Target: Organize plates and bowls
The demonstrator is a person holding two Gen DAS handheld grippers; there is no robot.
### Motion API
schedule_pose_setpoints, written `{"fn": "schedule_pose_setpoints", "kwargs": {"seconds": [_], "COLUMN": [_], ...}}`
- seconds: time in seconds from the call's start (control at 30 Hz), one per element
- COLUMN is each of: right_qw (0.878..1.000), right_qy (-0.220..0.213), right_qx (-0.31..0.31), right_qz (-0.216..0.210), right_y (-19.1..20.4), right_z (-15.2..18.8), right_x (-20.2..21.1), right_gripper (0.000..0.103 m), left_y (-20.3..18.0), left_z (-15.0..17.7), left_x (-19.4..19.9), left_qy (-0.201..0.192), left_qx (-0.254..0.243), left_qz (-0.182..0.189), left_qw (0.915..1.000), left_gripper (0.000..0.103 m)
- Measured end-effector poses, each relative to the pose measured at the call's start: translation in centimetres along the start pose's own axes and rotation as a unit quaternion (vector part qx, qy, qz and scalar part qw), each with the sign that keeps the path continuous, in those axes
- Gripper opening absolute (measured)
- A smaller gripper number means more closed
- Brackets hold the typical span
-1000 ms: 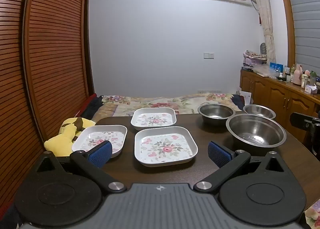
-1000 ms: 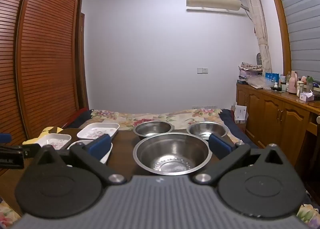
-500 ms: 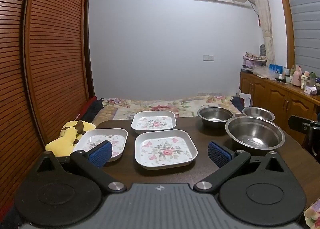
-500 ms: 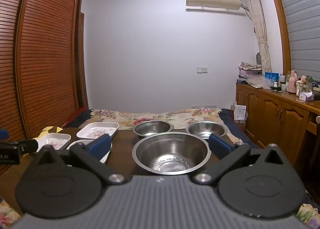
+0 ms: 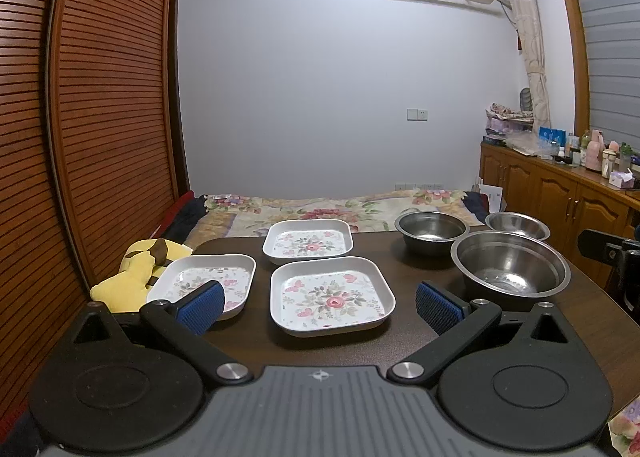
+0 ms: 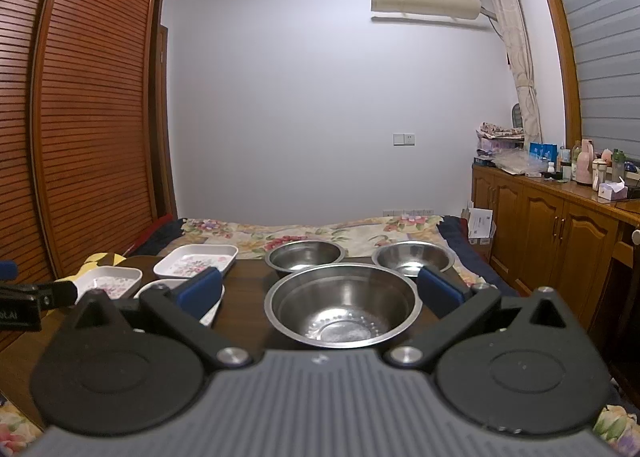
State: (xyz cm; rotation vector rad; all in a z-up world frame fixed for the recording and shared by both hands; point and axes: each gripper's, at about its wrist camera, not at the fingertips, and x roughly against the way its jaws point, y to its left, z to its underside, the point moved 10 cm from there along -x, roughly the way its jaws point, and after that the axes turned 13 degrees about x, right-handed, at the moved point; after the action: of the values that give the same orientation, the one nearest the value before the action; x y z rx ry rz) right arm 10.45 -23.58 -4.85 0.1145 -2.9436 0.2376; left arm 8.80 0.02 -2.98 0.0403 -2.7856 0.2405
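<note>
While both grippers hover at the near edge of the desk (image 5: 240, 341), nothing is held — jaws spread wide on each.

Left gripper (image 5: 320, 303) faces the nearest floral plate (image 5: 331, 299); second plate (image 5: 208, 283) to its left, third plate (image 5: 308, 242) behind, all apart. Right gripper (image 6: 320, 291) frames the large steel bowl (image 6: 343, 305); medium bowl (image 6: 305, 257) and small bowl (image 6: 413, 258) sit just behind it. Yellow plush toy (image 5: 132, 277) at the desk's left edge.

Each gripper (image 5: 320, 307) is black, with blue ribbed pads (image 5: 200, 307). Silver screws (image 5: 231, 370) pin its arms. Its base (image 6: 320, 409) is grey and ridged.
</note>
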Motion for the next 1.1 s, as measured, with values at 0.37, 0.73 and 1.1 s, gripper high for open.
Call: {"fn": "schedule_pose_setpoints", "kwargs": {"seconds": [0.37,0.73,1.1], "right_qw": [1.000,1.000,1.000], "right_qy": [-0.002,0.002,0.003], "right_qx": [0.000,-0.001,-0.003], "right_qz": [0.000,0.000,0.001], "right_y": [0.09,0.13,-0.17], "right_z": [-0.12,0.10,0.26], "right_x": [0.11,-0.01,-0.16], "right_gripper": [0.103,0.103,0.103], "left_y": [-0.09,-0.08,-0.16], "left_z": [0.00,0.02,0.03], "left_x": [0.19,0.16,0.09], "left_qy": [-0.001,-0.001,-0.004], "left_qx": [0.000,0.000,-0.002], "left_qz": [0.000,0.000,0.001], "left_qw": [1.0000,1.0000,1.0000], "left_gripper": [0.103,0.103,0.103]}}
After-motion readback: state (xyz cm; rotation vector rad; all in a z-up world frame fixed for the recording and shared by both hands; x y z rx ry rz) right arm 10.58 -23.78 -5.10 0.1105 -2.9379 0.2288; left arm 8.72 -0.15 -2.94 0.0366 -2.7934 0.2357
